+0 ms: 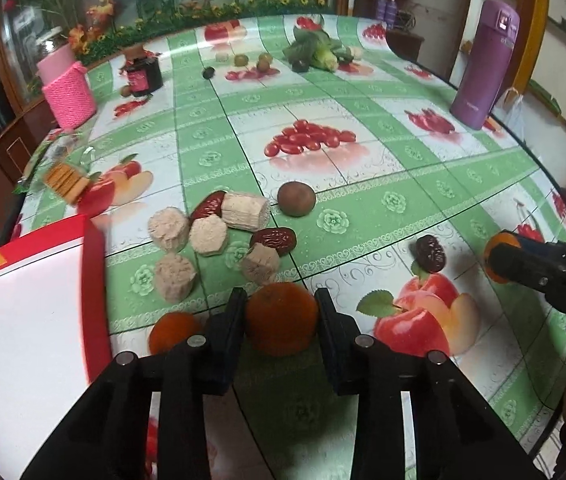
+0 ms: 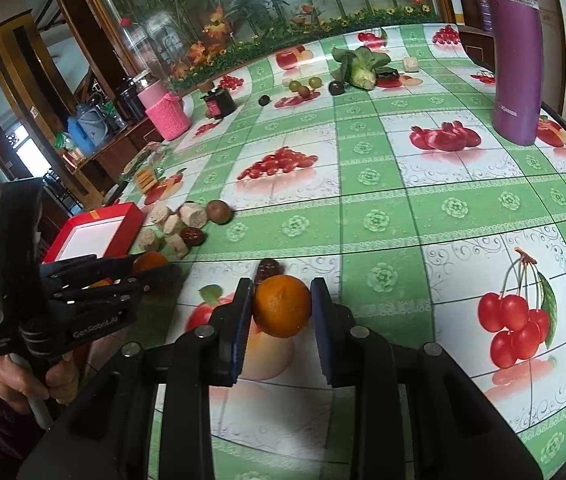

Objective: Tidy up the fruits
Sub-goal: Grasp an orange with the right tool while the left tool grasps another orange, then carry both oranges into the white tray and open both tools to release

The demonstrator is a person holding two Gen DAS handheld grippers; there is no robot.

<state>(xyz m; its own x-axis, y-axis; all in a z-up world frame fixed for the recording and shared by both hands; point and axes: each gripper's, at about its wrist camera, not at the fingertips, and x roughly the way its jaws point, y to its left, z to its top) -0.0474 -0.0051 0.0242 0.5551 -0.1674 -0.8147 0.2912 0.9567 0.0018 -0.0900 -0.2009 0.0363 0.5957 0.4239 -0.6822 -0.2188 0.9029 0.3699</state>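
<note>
I have one orange in each tool now. My left gripper has its jaws on both sides of an orange; the pads seem to touch the skin left and right, so I judge it is gripped, approx. at the widest part. A second small orange lies on the surface just beside the left jaw, next to the red box, which is open w/ a white inside.

My right gripper holds another orange. The left pad touches it; on the right side I see a thin gap, so I cannot tell for sure if it is fully clamped. The fruit seems a bit above the surface.

Handling: an orange is round and firm but the peel gives a little, and it can roll or slip out if I pinch off-centre. Best hold is across the middle, w/ moderate force, no squeezing hard, else the skin is bruised. It is light, so no problem to carry.

Other fruits wait near the box: red dates, one dark date, a brown round fruit, and pale cut pieces. Dates are small, wrinkled, prob. sticky.
</note>
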